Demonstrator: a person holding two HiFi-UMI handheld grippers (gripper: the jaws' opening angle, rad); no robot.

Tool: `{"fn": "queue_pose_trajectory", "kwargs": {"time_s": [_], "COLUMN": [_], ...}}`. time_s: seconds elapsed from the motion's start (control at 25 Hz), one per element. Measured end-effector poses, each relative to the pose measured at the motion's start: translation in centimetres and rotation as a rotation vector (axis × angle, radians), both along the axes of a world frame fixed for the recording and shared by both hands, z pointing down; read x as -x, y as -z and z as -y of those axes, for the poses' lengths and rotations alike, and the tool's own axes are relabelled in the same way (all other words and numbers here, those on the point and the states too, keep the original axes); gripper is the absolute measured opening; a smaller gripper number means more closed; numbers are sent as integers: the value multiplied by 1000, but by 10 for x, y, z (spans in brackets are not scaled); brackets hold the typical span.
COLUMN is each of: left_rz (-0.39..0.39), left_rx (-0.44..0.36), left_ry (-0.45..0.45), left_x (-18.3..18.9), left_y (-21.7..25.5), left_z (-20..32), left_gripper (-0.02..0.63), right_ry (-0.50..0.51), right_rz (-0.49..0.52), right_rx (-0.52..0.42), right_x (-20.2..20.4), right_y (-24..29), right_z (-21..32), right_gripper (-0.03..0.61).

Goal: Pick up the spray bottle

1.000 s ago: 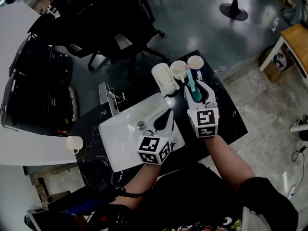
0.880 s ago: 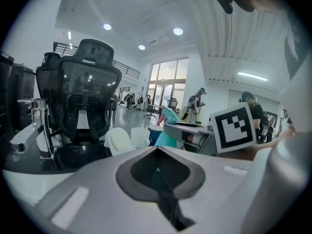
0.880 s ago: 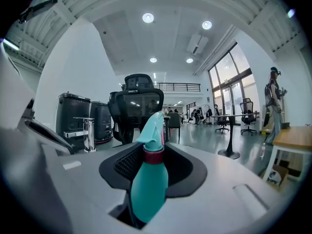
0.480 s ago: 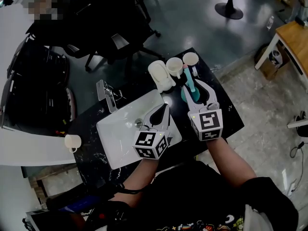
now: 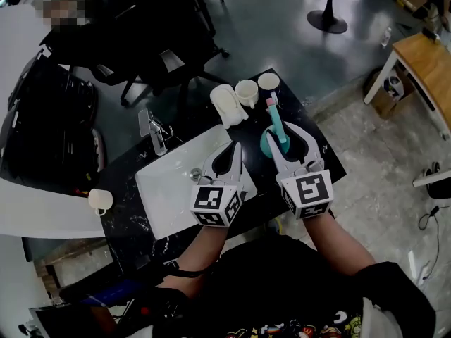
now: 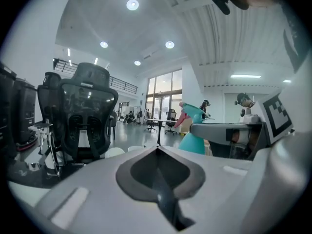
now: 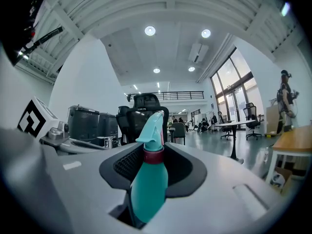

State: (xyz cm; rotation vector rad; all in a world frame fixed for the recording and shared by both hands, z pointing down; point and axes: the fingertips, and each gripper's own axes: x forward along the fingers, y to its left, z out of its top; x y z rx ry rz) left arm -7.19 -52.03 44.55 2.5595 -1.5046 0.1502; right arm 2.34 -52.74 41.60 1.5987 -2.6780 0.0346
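Right gripper view: right gripper (image 7: pixel 152 155) jaws clamped on teal spray bottle (image 7: pixel 148 189), upright, above counter (image 5: pixel 318 145). Left gripper (image 6: pixel 157 150) jaws together, empty. Grasp step looked done; next called for steady vertical lift.

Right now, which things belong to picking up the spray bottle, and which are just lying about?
Job: spray bottle; right gripper, shut on it.
Lying about: left gripper (shut, empty); cup; second cup; white container; sink; tap; mug.

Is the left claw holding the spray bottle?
No, the left claw is shut and empty; the spray bottle is gripped in the right claw.
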Motion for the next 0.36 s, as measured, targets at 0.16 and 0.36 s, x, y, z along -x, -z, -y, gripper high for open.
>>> {"fn": "queue_pose_trajectory", "kwargs": {"time_s": [0.16,0.36], "left_rz": [1,-1], "left_rx": [-64,-89], "left_ry": [12,12], "left_x": [-6,-17], "left_y": [13,14], "left_z": [-8,-13], "left_gripper": [0,0], "right_ry": [-3,-21], "right_rz": [12,0], "right_rx": [10,2], "right_x": [-10,-25], "right_y": [1,-9], "right_z": [-14,-24], "right_gripper": [153,153]}}
